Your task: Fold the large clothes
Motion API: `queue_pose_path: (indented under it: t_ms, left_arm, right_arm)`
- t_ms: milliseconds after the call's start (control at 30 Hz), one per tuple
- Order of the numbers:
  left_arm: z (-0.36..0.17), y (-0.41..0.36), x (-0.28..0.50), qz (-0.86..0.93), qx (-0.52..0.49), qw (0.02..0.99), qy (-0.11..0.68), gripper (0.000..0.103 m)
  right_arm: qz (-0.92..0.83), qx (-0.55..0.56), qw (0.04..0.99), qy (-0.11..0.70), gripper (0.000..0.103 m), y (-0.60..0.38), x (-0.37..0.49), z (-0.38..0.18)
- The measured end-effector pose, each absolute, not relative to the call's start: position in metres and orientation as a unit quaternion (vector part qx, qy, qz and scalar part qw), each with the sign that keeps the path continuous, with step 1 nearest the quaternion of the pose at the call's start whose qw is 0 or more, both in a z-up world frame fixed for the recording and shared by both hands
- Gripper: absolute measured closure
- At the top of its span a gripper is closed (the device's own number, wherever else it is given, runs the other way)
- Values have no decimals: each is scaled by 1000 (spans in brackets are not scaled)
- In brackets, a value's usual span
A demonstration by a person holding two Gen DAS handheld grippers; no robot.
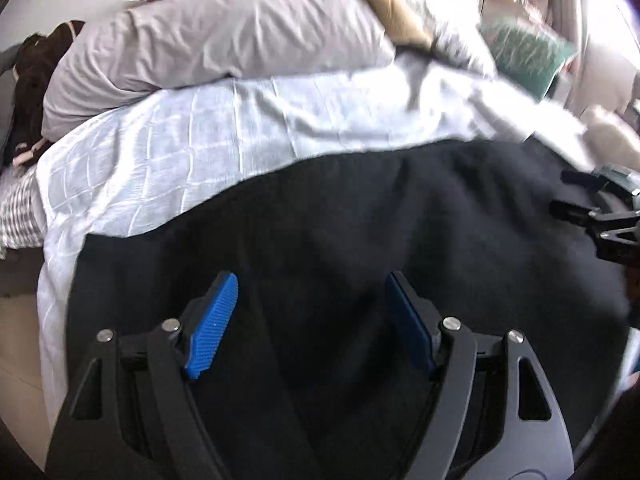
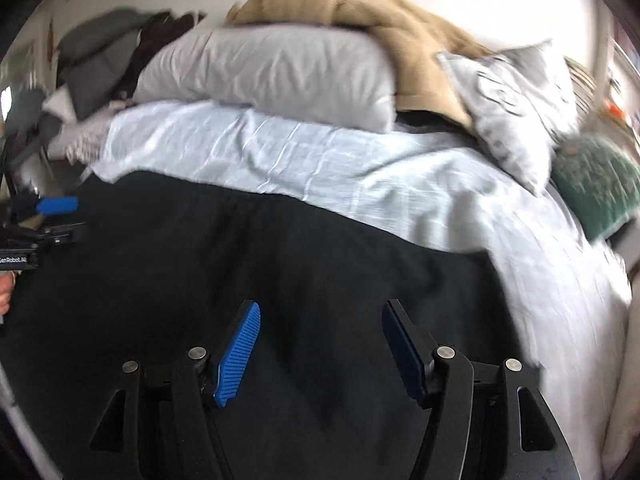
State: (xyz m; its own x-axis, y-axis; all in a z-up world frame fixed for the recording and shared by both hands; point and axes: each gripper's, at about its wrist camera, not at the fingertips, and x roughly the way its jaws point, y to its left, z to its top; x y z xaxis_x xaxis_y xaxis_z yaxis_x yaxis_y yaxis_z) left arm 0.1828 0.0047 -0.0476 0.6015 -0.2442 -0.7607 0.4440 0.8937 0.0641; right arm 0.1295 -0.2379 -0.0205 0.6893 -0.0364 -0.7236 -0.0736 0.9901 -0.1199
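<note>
A large black garment [image 1: 360,208] [image 2: 240,248] lies spread over the near part of a bed and fills the lower half of both views. My left gripper [image 1: 312,280] hovers above it, blue pads [image 1: 216,320] wide apart, with only flat cloth showing between them. My right gripper [image 2: 320,308] is likewise open over the cloth, closer to the garment's right side. The right gripper [image 1: 600,216] shows at the right edge of the left wrist view. The left gripper [image 2: 52,216] shows at the left edge of the right wrist view, with part of a hand below it.
A pale blue-white duvet [image 1: 200,140] [image 2: 320,152] covers the bed beyond the garment. Farther back sit a grey pillow [image 2: 272,68], a tan garment [image 2: 360,4], a patterned white cushion [image 2: 512,96] and a green cushion [image 2: 596,184]. Dark clothes [image 2: 104,52] pile up at the far left.
</note>
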Motion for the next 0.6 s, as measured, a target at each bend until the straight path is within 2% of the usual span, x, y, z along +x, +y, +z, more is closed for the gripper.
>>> queue_pose_path:
  t_ms: [100, 167, 367, 500, 600]
  left_arm:
    - [-64, 11, 203, -175, 138, 889, 400, 22]
    - [-65, 29, 212, -174, 122, 892, 400, 15]
    - [-70, 110, 241, -82, 89, 905, 408, 14]
    - [-80, 171, 245, -49, -7, 893, 446, 14]
    - [-73, 169, 232, -25, 33, 897, 441, 14]
  right_arm:
    - [-14, -83, 905, 417, 38, -237, 154, -52]
    - [-35, -77, 902, 424, 37, -256, 167, -66]
    - [-108, -63, 894, 430, 37, -319, 156, -66]
    - [-146, -27, 888, 435, 37, -360, 149, -55]
    - [-187, -3, 877, 442, 37, -385, 138, -49]
